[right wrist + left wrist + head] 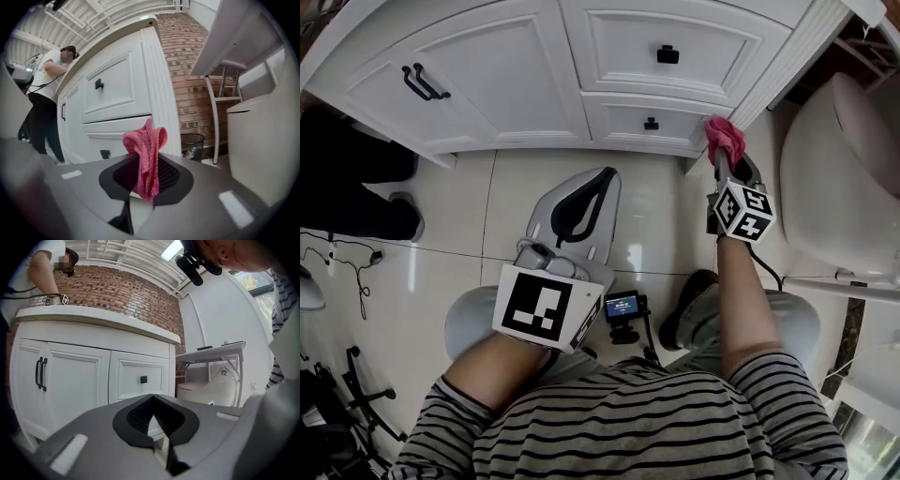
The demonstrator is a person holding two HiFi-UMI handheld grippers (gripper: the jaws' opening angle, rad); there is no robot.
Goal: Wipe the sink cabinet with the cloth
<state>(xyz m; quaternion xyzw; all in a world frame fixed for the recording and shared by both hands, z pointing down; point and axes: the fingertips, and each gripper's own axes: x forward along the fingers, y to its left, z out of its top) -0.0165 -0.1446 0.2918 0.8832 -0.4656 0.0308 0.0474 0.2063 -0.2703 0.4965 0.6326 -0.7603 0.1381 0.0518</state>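
The marker cubes carry only black-and-white square patterns, one on the left gripper (602,180) and one on the right gripper (727,161). A small device (622,307) with a lit screen lies on the floor tiles between the person's knees; its print is too small to read.

The right forearm is bare and stretched straight forward from a striped sleeve. It carries the right gripper to the foot of the fluted post at the right front corner of the sink cabinet (534,75). The jaws are clamped on the pink cloth (725,139), which bunches up above the tips. In the right gripper view the cloth (143,140) stands in front of that post, but I cannot tell whether it touches the wood.

The left forearm is bent and held low. It points the left gripper across the tiles toward the middle of the cabinet's lower front edge, well apart from it. In the left gripper view its jaws (154,416) are closed together with nothing between them.

A toilet (834,169) stands just beyond the cabinet's right edge, beside a white folding table (215,350). Another person (44,93) stands at the cabinet's left end.
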